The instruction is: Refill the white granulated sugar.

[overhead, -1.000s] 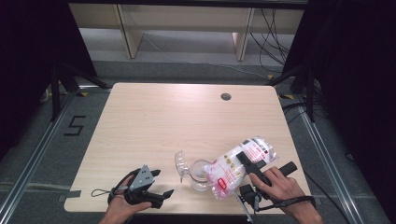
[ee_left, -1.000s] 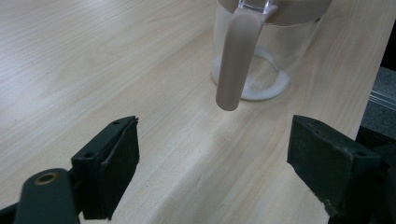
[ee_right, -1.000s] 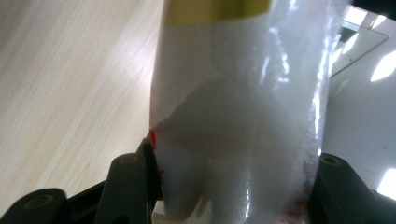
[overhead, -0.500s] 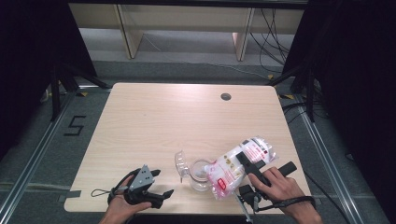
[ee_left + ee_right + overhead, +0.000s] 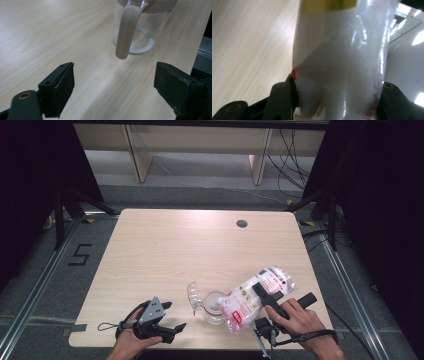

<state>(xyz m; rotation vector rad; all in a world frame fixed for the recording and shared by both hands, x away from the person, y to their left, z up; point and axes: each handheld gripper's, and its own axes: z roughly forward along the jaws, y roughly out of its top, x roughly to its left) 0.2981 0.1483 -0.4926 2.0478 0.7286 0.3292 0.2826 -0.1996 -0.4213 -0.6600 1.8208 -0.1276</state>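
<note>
Bag [image 5: 252, 301], lower right of the high view, tilts mouth-down over the jar [image 5: 215, 307]: soft, crinkly, slippery plastic with loose white grains, best pinched mid-body. Right gripper [image 5: 264, 306] clamps it there, jaws half-closed, hand angled up-left. Left gripper [image 5: 172, 319], lower left, rests wide open, empty, pointing at the jar.

On the floor [image 5: 30, 270] left of the table, black tape marks out the number 5 [image 5: 80, 255]. The clear bag [image 5: 252, 297] of white grains carries red printing, too small and blurred to read.
</note>
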